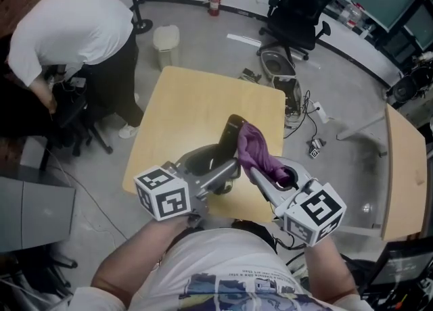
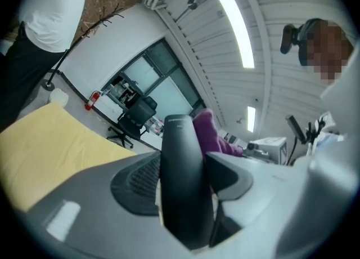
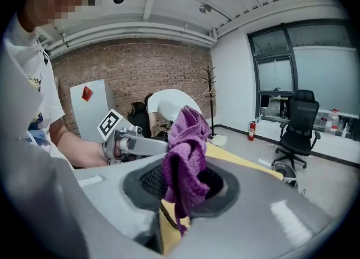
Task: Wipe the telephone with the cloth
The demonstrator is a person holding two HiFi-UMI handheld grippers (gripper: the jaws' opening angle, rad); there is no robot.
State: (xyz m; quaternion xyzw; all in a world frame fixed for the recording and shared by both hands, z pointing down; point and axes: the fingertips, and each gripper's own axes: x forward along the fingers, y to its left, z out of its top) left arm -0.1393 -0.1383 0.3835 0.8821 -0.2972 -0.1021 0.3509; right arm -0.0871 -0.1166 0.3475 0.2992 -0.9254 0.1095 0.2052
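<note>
**Phone lifted, cloth at its far end; wiping likely just begun**

Nearest, in the head view, the left gripper [image 1: 220,168] holds the black phone [image 1: 230,137] above the yellow surface [image 1: 196,100]. Its fingers [image 2: 84,196] are clamped on the handset's sides. Just to the right, the right gripper [image 1: 270,178] pinches the purple cloth [image 1: 257,147], whose bunched top touches the phone's far end.

Both things are in hand and meeting, so the rubbing seems barely started. How much of the phone is clean cannot be told.

The left gripper view shows the cloth behind the phone's right edge. The right gripper view shows the cloth draped between that gripper's fingers [image 3: 270,213], and the phone cannot be made out there. Only the head view takes in a bent-over person [image 1: 67,39] at far left and a chair [image 1: 298,5] beyond.
</note>
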